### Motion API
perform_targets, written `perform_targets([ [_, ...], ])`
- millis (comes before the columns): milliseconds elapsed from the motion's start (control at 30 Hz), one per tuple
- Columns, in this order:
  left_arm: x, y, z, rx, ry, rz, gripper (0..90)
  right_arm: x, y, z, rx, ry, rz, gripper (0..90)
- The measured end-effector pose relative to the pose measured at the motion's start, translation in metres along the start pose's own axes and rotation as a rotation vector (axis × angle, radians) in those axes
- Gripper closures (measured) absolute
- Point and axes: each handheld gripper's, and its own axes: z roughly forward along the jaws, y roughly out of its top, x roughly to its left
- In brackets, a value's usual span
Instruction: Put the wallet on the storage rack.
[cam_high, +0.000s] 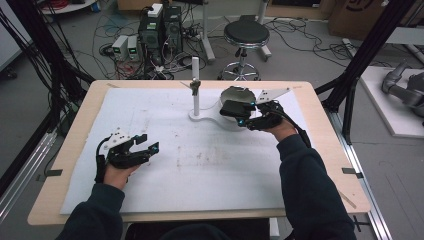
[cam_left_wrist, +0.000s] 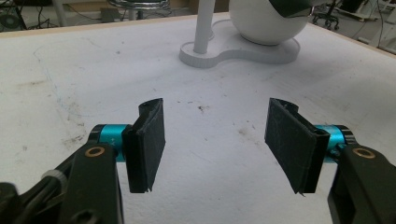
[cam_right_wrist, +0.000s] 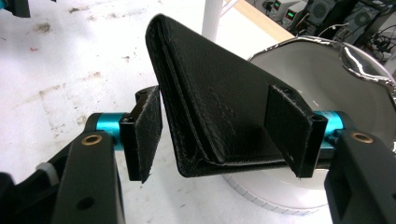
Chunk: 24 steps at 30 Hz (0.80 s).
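Two grippers over a white table (cam_high: 165, 175): the left gripper (cam_left_wrist: 215, 140) rests open and empty; the right gripper (cam_right_wrist: 224, 135), jaws parted, has a black wallet (cam_right_wrist: 210, 102) between them, tilted over a white bowl (cam_right_wrist: 336, 88).

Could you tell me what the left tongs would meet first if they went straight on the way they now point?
Probably the white stand base: the left tongs, open and empty, point across bare white table cover towards it, with the white bowl on it. Depth is uncertain.
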Motion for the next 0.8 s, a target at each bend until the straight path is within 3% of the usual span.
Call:
perform_targets([
  [100,0.000,0.000,0.000,-0.001,0.001,-0.002,37.9,0.001,0.002,-0.007,-0.035,-0.006,0.004,33.4],
  [267,0.000,0.000,0.000,0.002,0.000,-0.003,37.8,0.007,0.003,-0.027,-0.057,-0.058,0.006,29.7],
  [400,0.000,0.001,-0.001,-0.007,-0.003,0.004,37.0,0.012,-0.002,-0.049,-0.036,-0.139,0.049,28.1],
  [600,0.004,0.006,-0.002,-0.035,0.023,-0.009,24.9,0.027,-0.035,-0.076,-0.071,-0.207,0.099,27.2],
  [800,0.002,0.013,-0.001,-0.062,0.013,0.019,24.3,0.037,-0.072,-0.089,-0.080,-0.284,0.166,22.7],
])
